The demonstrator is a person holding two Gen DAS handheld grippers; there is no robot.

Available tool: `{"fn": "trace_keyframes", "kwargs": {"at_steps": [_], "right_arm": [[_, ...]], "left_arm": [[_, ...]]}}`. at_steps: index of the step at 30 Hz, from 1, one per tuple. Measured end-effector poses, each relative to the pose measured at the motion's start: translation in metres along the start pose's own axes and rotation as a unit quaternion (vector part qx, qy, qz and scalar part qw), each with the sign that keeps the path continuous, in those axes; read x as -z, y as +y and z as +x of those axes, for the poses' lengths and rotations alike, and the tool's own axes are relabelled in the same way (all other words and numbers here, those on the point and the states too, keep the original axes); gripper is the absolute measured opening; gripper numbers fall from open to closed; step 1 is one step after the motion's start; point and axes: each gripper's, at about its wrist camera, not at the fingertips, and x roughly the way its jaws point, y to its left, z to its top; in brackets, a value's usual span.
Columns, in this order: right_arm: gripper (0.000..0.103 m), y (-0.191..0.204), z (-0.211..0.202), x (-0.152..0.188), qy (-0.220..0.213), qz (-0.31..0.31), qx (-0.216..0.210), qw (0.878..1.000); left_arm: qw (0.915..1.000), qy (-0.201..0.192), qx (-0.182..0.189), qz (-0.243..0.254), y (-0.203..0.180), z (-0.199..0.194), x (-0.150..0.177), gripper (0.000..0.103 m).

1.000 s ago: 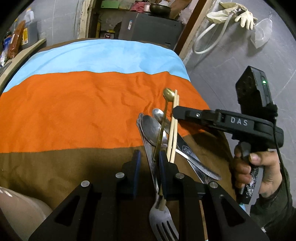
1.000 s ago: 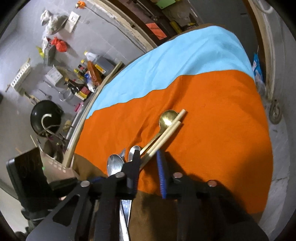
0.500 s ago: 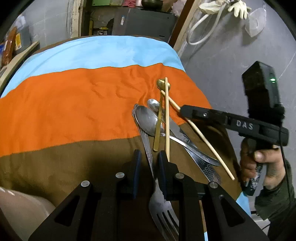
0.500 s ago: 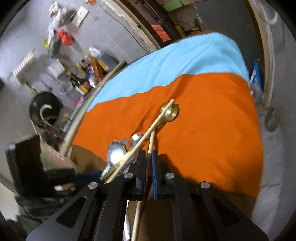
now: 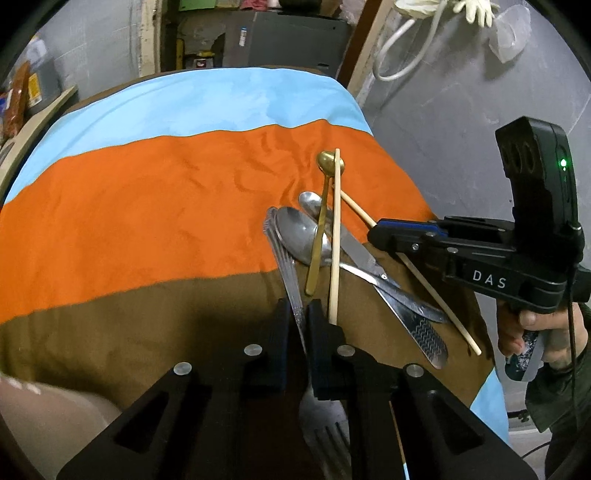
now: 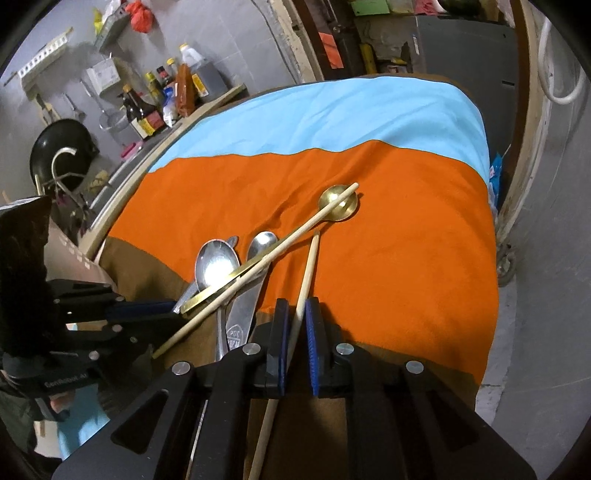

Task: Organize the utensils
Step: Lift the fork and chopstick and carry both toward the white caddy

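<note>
Since a second ago the two pale wooden chopsticks have split: right gripper [image 6: 295, 343] is clamped mid-shaft on one [image 6: 308, 266], lifting it off the pile on the striped cloth [image 6: 406, 258]. Left gripper [image 5: 295, 325] has just been closing and pinches the silver fork [image 5: 286, 266] by its thin handle. Chopstick's light, stiff, slippery, so I'd grip nearer the middle.

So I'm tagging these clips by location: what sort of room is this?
Probably a home kitchen or its storage corner: sauce bottles on a shelf, a wok against the wall, and rubber gloves hanging up.
</note>
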Motion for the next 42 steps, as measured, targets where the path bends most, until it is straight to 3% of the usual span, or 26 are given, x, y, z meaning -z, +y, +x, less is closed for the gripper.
{"fn": "trace_keyframes", "kwargs": {"at_steps": [6, 11, 14, 20, 23, 29, 33, 38, 42], "right_arm": [[0.006, 0.007, -0.009, 0.012, 0.000, -0.012, -0.002, 1.000], [0.006, 0.019, -0.011, 0.013, 0.027, -0.036, 0.020, 0.999], [0.012, 0.027, -0.005, 0.006, 0.040, -0.051, 0.033, 0.997], [0.012, 0.028, 0.004, 0.000, 0.035, -0.037, 0.049, 0.998], [0.004, 0.025, -0.002, 0.002, 0.031, -0.012, 0.050, 0.998], [0.003, 0.020, -0.028, 0.029, -0.019, 0.048, 0.005, 0.999], [0.003, 0.040, -0.045, 0.051, -0.065, 0.043, -0.015, 0.997], [0.003, 0.070, -0.059, 0.070, -0.122, 0.019, -0.037, 0.992], [0.003, 0.090, -0.074, 0.077, -0.191, 0.002, -0.061, 0.980]], "left_arm": [[0.9997, -0.010, -0.004, -0.020, -0.002, -0.012, 0.014, 0.003], [0.9998, 0.015, -0.011, 0.007, -0.007, -0.013, 0.016, 0.004], [0.9987, 0.033, -0.024, 0.029, -0.012, -0.010, 0.010, 0.004], [0.9957, 0.044, -0.045, 0.067, -0.020, -0.006, 0.012, 0.005], [0.9971, 0.019, -0.040, 0.061, -0.018, -0.010, 0.019, 0.004], [0.9992, -0.041, 0.003, -0.002, -0.005, -0.026, 0.044, 0.003], [0.9968, -0.077, 0.018, -0.007, -0.010, -0.043, 0.064, 0.003], [0.9908, -0.129, 0.038, -0.015, -0.017, -0.072, 0.086, 0.003], [0.9787, -0.200, 0.040, -0.020, -0.020, -0.104, 0.102, 0.003]]}}
